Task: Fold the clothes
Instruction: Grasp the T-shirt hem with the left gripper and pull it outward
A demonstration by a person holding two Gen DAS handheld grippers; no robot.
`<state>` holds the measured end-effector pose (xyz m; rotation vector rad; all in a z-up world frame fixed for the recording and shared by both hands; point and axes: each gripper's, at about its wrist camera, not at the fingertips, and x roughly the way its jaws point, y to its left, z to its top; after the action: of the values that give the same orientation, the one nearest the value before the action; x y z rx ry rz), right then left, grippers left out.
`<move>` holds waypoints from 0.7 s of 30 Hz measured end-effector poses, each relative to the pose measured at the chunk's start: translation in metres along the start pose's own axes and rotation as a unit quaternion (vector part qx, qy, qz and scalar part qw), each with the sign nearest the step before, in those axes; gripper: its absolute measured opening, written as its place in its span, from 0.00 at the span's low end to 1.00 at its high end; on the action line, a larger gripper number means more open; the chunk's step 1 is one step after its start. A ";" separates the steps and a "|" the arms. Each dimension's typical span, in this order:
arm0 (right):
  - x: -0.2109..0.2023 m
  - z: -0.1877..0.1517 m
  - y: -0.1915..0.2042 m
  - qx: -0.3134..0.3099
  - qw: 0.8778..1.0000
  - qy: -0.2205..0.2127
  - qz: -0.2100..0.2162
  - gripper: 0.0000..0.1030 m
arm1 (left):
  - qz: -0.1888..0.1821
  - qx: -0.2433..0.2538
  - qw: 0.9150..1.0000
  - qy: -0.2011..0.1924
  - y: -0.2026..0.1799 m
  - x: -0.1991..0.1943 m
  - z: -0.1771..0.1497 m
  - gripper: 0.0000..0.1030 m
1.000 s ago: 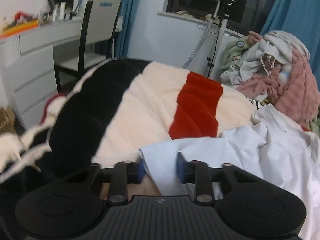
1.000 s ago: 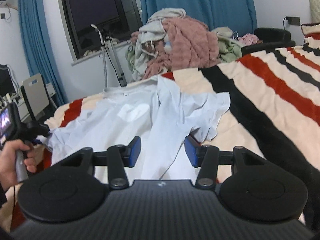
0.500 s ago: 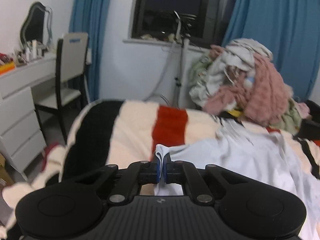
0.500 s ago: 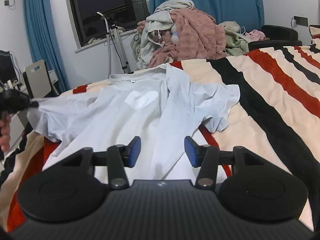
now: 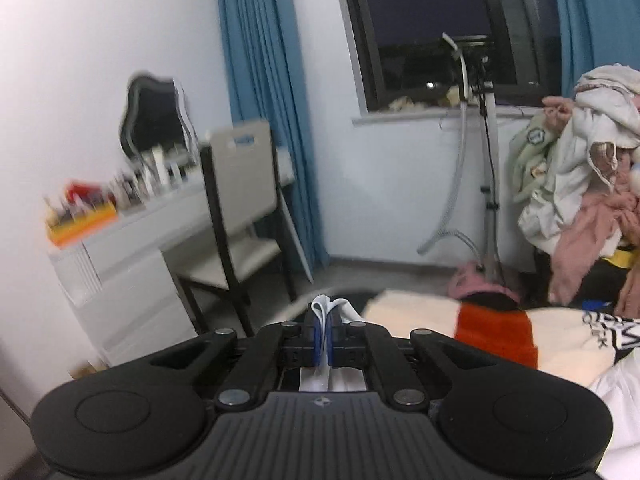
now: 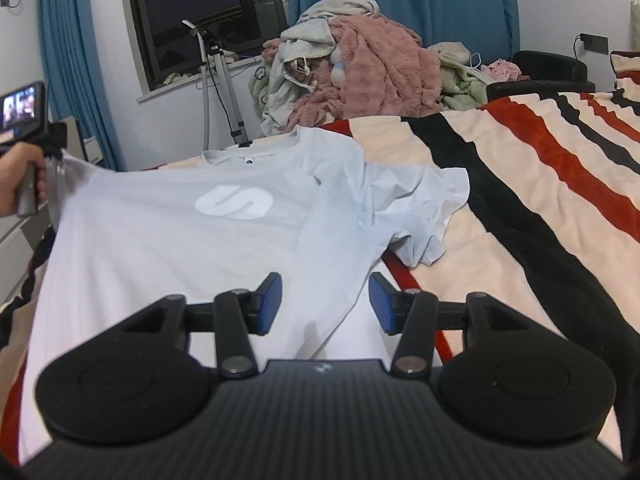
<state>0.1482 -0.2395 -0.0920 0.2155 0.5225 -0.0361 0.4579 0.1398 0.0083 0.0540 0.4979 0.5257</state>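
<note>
Right wrist view: right tongs agape above pale T-shirt, left tongs clamped on its sleeve.

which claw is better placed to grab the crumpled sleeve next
Right. The right claw is open and empty above the t-shirt, and the crumpled sleeve lies just ahead of it. The left claw is shut on the opposite edge.
</note>
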 end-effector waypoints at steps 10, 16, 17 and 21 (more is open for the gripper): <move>0.018 -0.001 0.007 -0.003 1.000 0.012 0.016 0.49 | -0.117 -0.051 0.987 0.101 0.057 0.003 -0.048 0.29; -0.004 0.000 0.008 -0.001 1.000 -0.007 0.022 0.49 | -0.222 -0.072 0.958 0.165 0.125 -0.091 -0.095 0.39; -0.008 0.001 0.008 0.001 1.000 -0.010 0.022 0.49 | -0.247 -0.075 0.948 0.187 0.136 -0.111 -0.108 0.41; -0.033 0.003 0.002 0.015 0.999 -0.021 0.022 0.49 | -0.312 -0.071 0.902 0.291 0.167 -0.179 -0.167 0.42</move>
<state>0.1214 -0.2384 -0.0723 0.2543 0.4758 -0.0055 0.1671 0.1836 -0.0308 -0.4073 1.0119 -0.0729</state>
